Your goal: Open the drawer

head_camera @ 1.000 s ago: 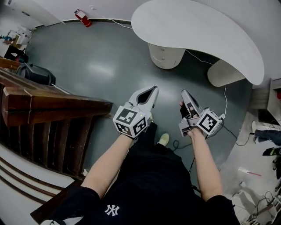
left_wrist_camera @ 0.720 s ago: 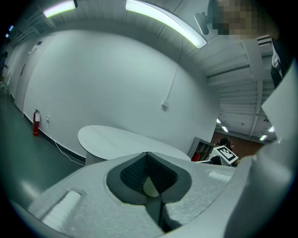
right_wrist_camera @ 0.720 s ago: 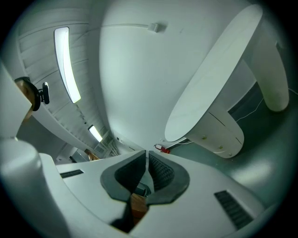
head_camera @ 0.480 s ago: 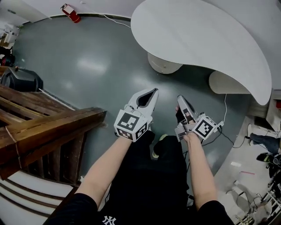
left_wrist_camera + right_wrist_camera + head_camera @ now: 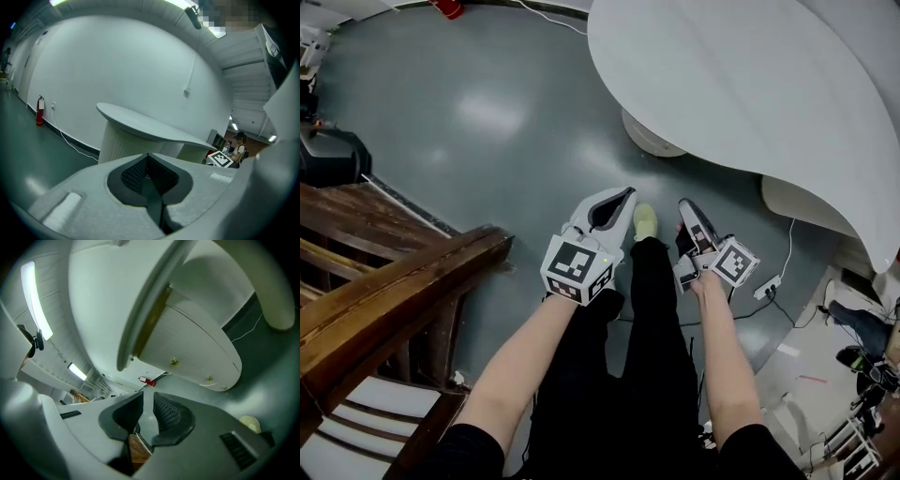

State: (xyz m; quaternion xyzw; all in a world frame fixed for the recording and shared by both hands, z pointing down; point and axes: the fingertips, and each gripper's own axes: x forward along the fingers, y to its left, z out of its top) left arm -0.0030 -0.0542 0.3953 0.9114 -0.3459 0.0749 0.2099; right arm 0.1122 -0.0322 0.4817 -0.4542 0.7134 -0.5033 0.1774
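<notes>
Drawer fronts [image 5: 197,352], white and curved with small brass knobs, are sitting flush in the rounded, ribbed white pedestal [image 5: 649,137] that is standing beneath the white kidney-shaped table top [image 5: 741,75]. The pedestal is lying ahead of both tools and well apart from them.

Left gripper [image 5: 623,195], a white two-jaw tool with dark ribbed pads, is hovering above the glossy grey-green floor [image 5: 487,122]. In the left gripper view its jaws [image 5: 148,164] are meeting at the tips, with nothing between them.

Right gripper [image 5: 684,204], of the same make, is hovering just beside the left one and pointing towards the pedestal. In the right gripper view its jaws [image 5: 147,411] are opening, a narrow slot is showing between the pads, and nothing is standing in that slot.

The person's pale shoe [image 5: 645,221] is resting on the floor between the two grippers. A brown wooden stair railing [image 5: 384,281] is running along the left of the head view. A red fire extinguisher [image 5: 40,110] is standing against the far white wall.
</notes>
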